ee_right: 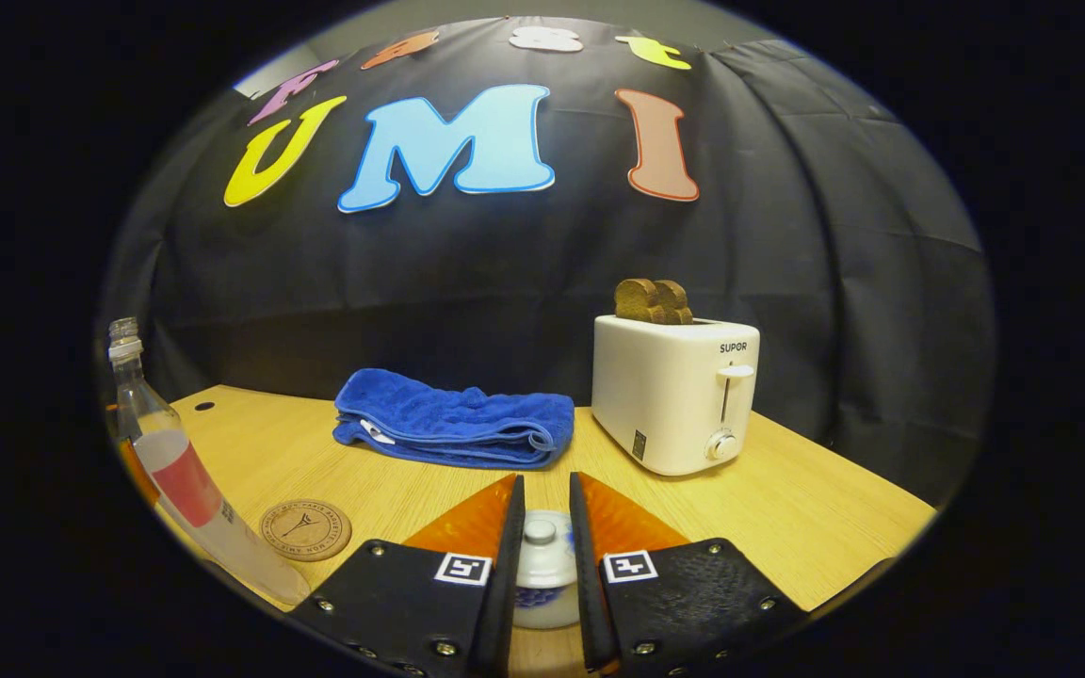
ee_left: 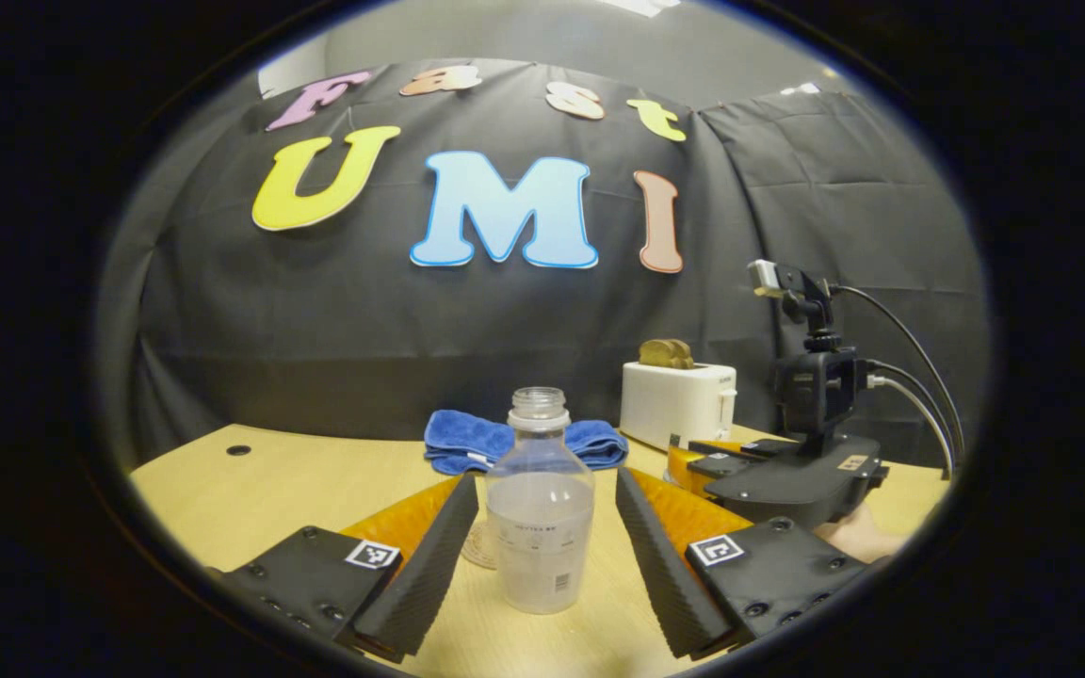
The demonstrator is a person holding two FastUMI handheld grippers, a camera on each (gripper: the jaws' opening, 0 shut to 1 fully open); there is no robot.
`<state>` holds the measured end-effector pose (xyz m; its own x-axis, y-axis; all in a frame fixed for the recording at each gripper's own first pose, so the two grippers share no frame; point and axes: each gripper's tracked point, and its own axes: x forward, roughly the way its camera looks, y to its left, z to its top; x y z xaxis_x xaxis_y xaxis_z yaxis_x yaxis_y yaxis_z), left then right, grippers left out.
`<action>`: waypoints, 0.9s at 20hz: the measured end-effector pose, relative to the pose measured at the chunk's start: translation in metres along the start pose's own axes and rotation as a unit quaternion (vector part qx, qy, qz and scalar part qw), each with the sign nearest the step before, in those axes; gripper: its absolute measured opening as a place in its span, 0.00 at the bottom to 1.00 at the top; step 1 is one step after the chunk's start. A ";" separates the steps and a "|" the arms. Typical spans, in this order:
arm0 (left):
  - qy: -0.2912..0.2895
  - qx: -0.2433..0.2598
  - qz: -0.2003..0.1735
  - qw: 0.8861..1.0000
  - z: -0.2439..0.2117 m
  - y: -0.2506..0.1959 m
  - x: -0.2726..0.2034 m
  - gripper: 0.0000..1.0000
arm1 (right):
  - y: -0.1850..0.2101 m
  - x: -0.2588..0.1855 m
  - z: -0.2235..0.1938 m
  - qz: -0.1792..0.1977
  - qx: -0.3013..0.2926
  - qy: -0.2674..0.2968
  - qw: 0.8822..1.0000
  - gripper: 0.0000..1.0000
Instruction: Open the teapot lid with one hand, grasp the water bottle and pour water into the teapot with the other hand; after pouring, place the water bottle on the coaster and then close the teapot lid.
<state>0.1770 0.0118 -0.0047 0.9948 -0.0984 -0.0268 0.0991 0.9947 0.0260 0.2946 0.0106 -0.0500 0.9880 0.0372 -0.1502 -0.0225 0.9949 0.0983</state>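
The left gripper [ee_left: 542, 556] straddles the uncapped bottle [ee_left: 541, 508] mid-desk, jaws spread. The right gripper [ee_right: 542, 574] pinches the teapot lid [ee_right: 542, 556] near the front edge. A loose grasp could tip the open bottle and spill.

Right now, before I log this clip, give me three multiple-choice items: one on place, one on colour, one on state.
1. In the right gripper view, the towel lies: A on the toaster; B behind it; C to its left.
2. The toaster is: A black; B white; C blue.
3. The left tongs are: A open around the bottle; B shut on it; C holding a lid.

Answers: 1 C, it lies on the table to the toaster's left. 2 B, its body is white. 3 A, gaps show on both sides of the bottle.
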 end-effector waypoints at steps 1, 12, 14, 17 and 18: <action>0.000 -0.001 0.000 1.000 0.000 0.001 0.000 0.97 | 0.000 0.000 0.001 -0.002 0.000 0.001 1.000 0.29; -0.002 -0.005 0.000 1.000 0.001 0.002 -0.001 0.97 | 0.005 -0.002 0.004 -0.006 -0.030 0.001 1.000 0.29; -0.001 -0.005 -0.001 1.000 0.001 0.002 -0.001 0.97 | 0.005 0.001 0.001 0.001 -0.009 0.011 1.000 0.29; 0.001 -0.006 -0.002 1.000 0.000 0.002 -0.001 0.97 | 0.000 0.004 -0.006 -0.009 0.014 0.019 1.000 0.29; 0.001 -0.005 -0.001 1.000 -0.001 0.002 -0.001 0.98 | -0.001 0.001 0.000 -0.007 0.014 0.016 1.000 0.10</action>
<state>0.1766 0.0136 -0.0057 0.9945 -0.1006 -0.0296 0.1011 0.9947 0.0163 0.2956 0.0094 -0.0505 0.9827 0.0268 -0.1833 -0.0041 0.9924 0.1234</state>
